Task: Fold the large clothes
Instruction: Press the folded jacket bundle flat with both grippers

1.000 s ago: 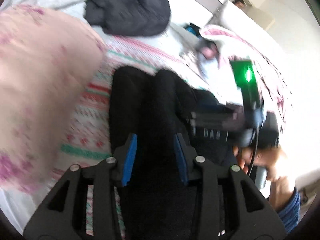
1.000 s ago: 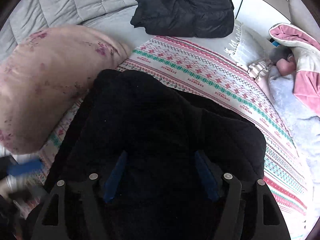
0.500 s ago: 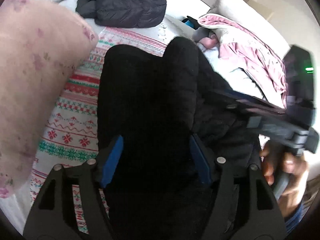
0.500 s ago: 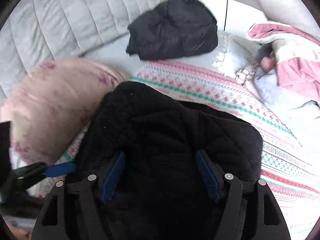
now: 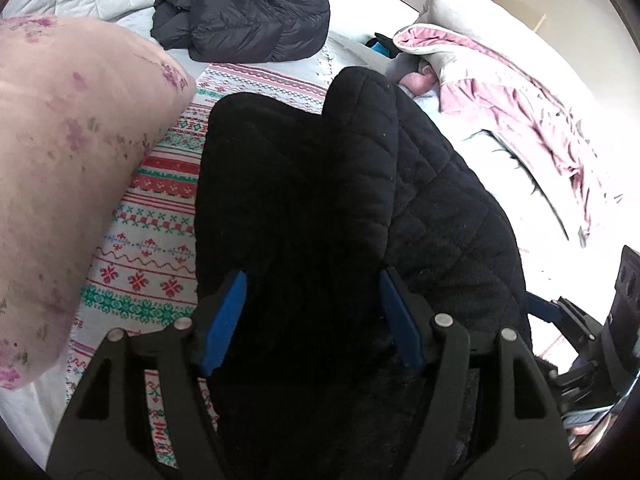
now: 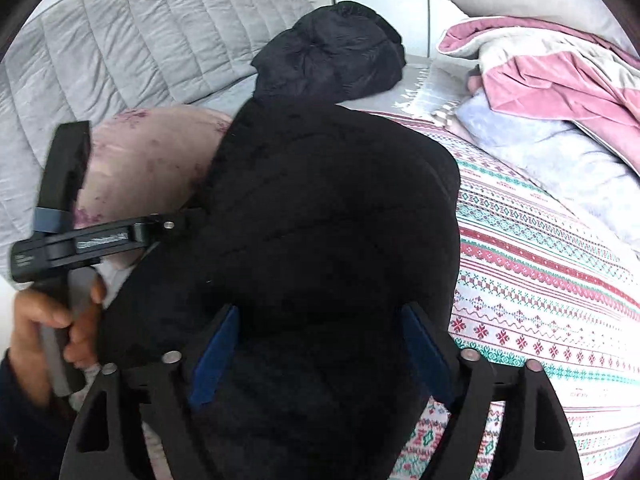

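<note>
A black quilted jacket (image 5: pixel 340 180) lies bunched on the striped patterned blanket (image 5: pixel 152 248) of a bed. My left gripper (image 5: pixel 312 276) hangs just over its near part, blue pads apart, with black cloth between and under them and no grip showing. In the right wrist view the same jacket (image 6: pixel 320 200) fills the middle. My right gripper (image 6: pixel 320 310) is above it with its jaws opening, cloth between them but not pinched. A hand holds the left gripper's body (image 6: pixel 60 240) at the jacket's left edge. The right gripper's body (image 5: pixel 580 328) shows at the far right.
A pink floral pillow (image 5: pixel 60 160) presses against the jacket's left side. Behind it lies a folded black puffer jacket (image 5: pixel 248 12). A heap of pink and grey bedding (image 5: pixel 520 112) lies at the right. A grey quilted headboard (image 6: pixel 140 40) closes the back.
Both grippers' jaws have spread wider over the black jacket. The right gripper has swung away to the right edge of the left wrist view. The left gripper has barely shifted.
</note>
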